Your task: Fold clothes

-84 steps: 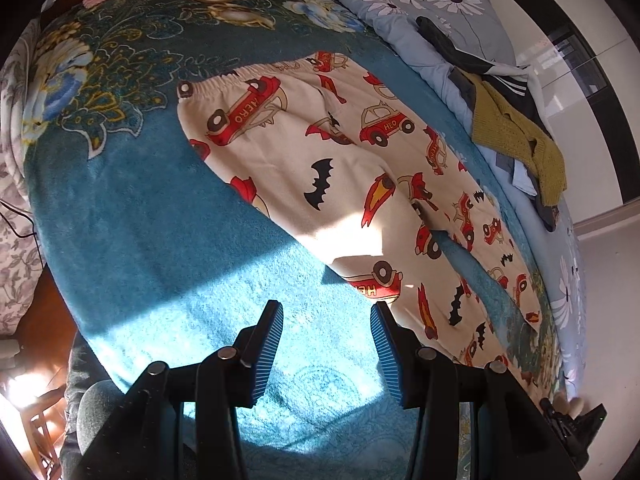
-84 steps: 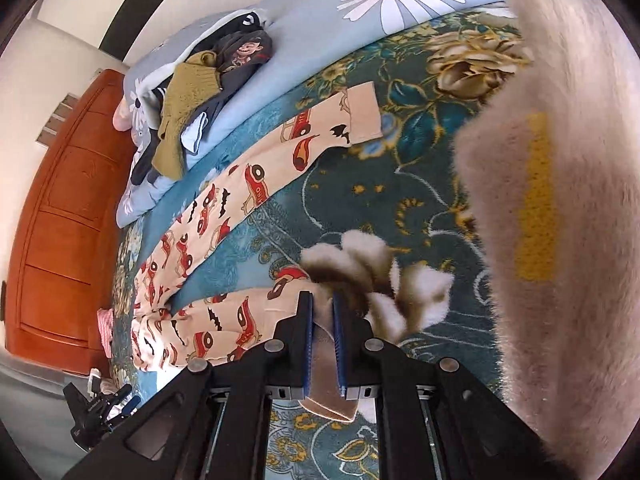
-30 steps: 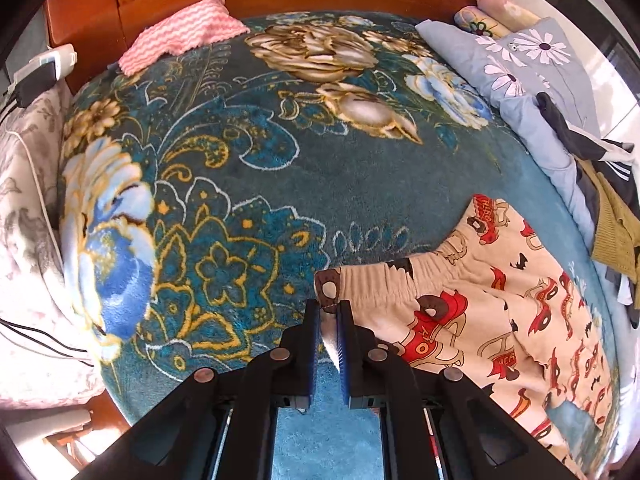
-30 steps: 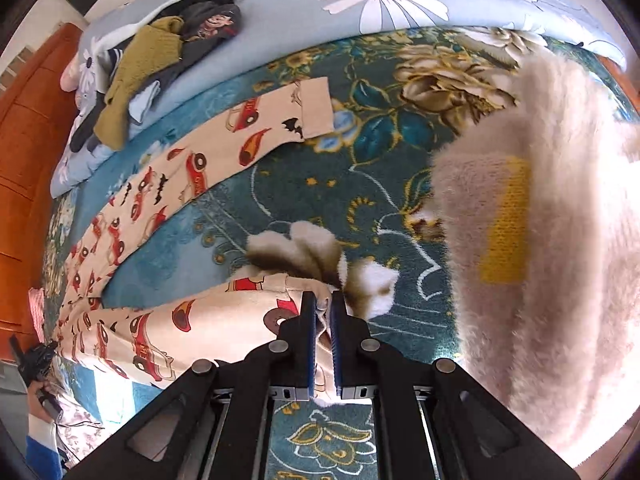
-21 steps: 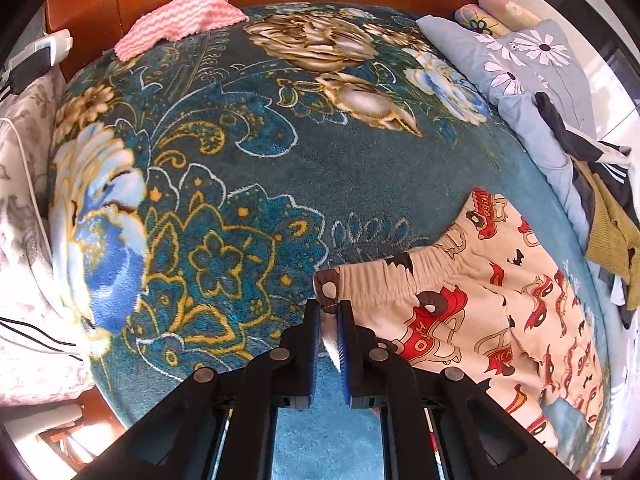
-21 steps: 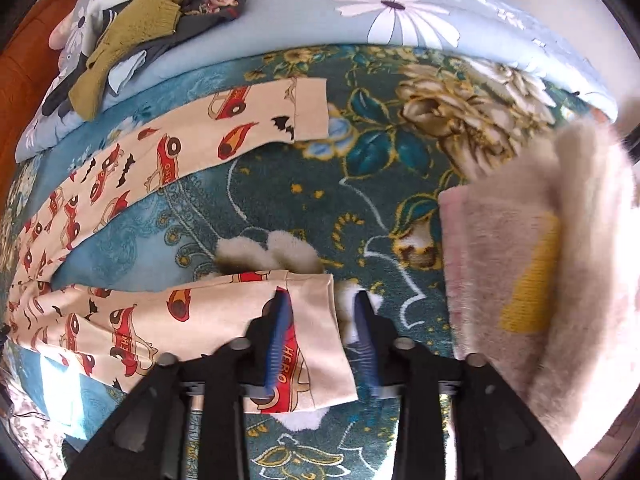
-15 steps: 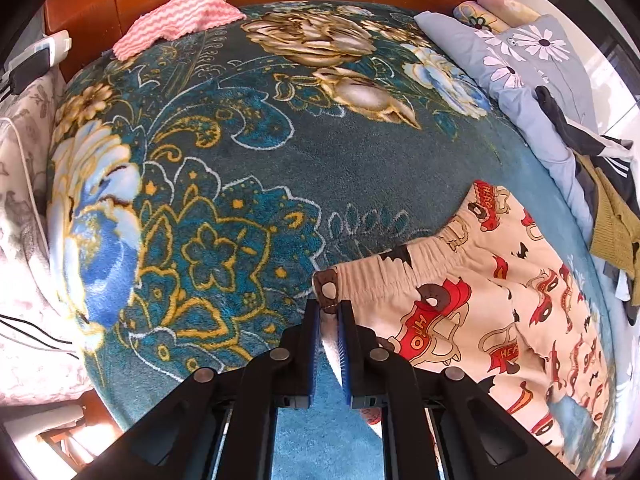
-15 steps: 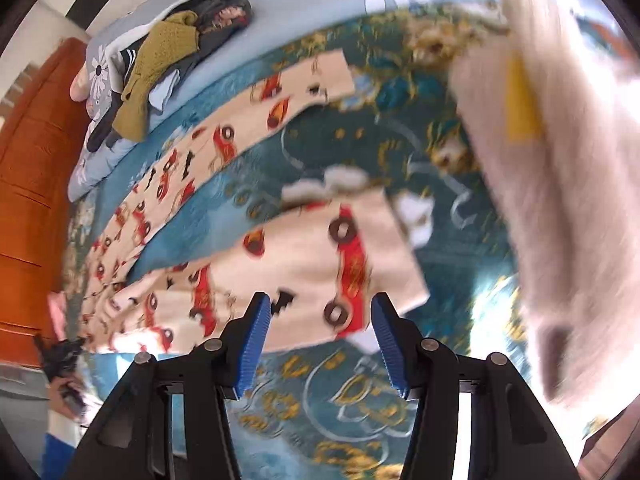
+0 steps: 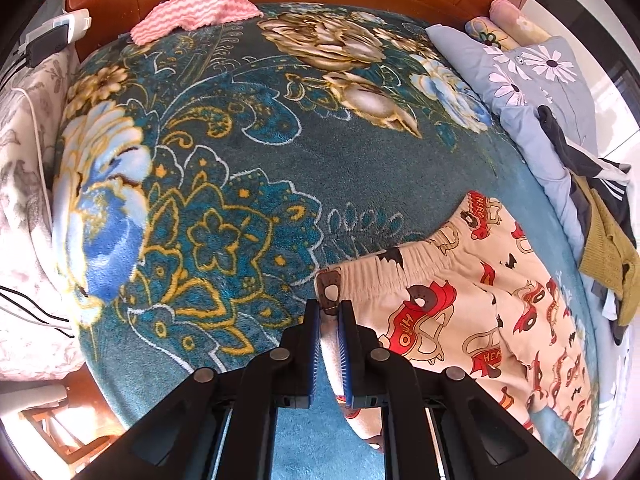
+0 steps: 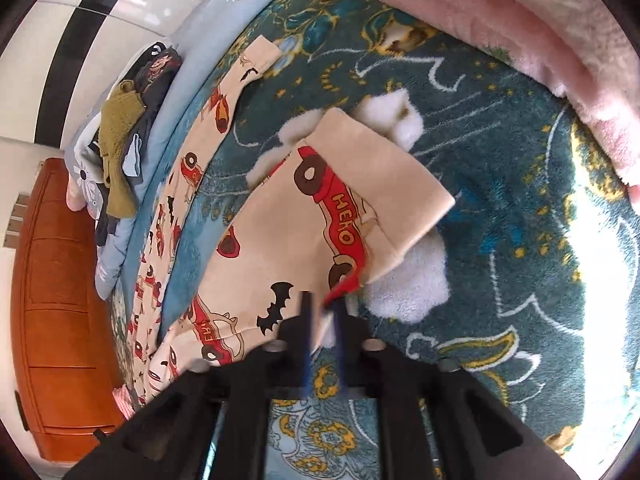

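Cream pyjama trousers (image 9: 472, 304) printed with red cars and black bats lie on the teal flowered blanket (image 9: 248, 160). My left gripper (image 9: 329, 312) is shut on the waistband corner of the trousers, at their left end. In the right wrist view the near trouser leg (image 10: 320, 216) lies across the blanket, its cuff a little beyond the fingers. My right gripper (image 10: 323, 308) has its jaws close together on the side edge of that leg. The other leg (image 10: 224, 96) stretches away to the upper left.
A pile of dark and mustard clothes (image 9: 600, 232) lies on a grey daisy quilt (image 9: 532, 88) along the right. A pink towel (image 9: 192, 8) lies by the wooden headboard. A fluffy pink blanket (image 10: 520, 32) fills the right wrist view's upper right. A wooden wardrobe (image 10: 56, 304) stands left.
My right gripper opened and let go of the leg cuff, swung away, then closed again on the leg's side edge. My left gripper kept hold of the waistband, barely moving.
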`<state>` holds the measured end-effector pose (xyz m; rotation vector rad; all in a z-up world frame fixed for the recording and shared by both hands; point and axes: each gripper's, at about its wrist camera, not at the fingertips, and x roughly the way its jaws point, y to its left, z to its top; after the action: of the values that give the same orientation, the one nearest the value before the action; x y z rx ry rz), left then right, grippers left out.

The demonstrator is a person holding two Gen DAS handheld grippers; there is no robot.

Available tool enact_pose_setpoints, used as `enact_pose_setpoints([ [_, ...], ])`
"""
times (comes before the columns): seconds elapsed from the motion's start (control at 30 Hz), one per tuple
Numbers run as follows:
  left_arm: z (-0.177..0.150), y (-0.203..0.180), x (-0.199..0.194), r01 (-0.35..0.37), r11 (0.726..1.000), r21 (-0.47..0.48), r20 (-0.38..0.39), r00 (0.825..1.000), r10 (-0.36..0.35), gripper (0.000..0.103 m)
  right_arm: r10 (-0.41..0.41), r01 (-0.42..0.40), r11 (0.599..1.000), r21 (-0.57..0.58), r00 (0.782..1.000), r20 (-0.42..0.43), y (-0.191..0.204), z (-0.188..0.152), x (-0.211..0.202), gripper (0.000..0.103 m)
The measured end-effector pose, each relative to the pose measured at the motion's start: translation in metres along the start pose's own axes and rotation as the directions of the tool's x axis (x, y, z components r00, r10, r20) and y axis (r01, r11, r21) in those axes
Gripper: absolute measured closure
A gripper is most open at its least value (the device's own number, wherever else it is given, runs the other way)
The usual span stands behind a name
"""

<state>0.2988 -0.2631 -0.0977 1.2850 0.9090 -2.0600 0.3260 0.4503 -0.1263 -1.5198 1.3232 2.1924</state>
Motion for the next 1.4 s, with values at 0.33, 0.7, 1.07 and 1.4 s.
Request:
enact_pose_setpoints([
  [0.33, -0.013, 0.008, -0.035, 0.123, 0.992, -0.018, 0.032, 0.992, -0.122, 0.094, 0.181, -0.171, 0.980, -0.106, 0.979, 0.098, 0.035, 0.038, -0.085, 0.102],
  [0.7, 0.023, -0.035, -0.043, 0.245, 0.965, -0.098, -0.005, 0.969, -0.247, 0.094, 0.235, -0.217, 0.962, -0.166, 0.967, 0.100, 0.081, 0.091, -0.082, 0.102],
  [1.07, 0.096, -0.142, 0.029, 0.156, 0.987, 0.039, -0.082, 0.985, -0.152, 0.093, 0.027, -0.008, 0.983, -0.184, 0.995, 0.100, 0.175, 0.205, 0.012, 0.102],
  [1.4, 0.103, -0.158, 0.053, 0.261, 0.959, 0.114, -0.116, 0.962, -0.248, 0.053, -0.116, 0.131, 0.977, -0.167, 0.989, 0.095, 0.200, 0.228, 0.064, 0.100],
])
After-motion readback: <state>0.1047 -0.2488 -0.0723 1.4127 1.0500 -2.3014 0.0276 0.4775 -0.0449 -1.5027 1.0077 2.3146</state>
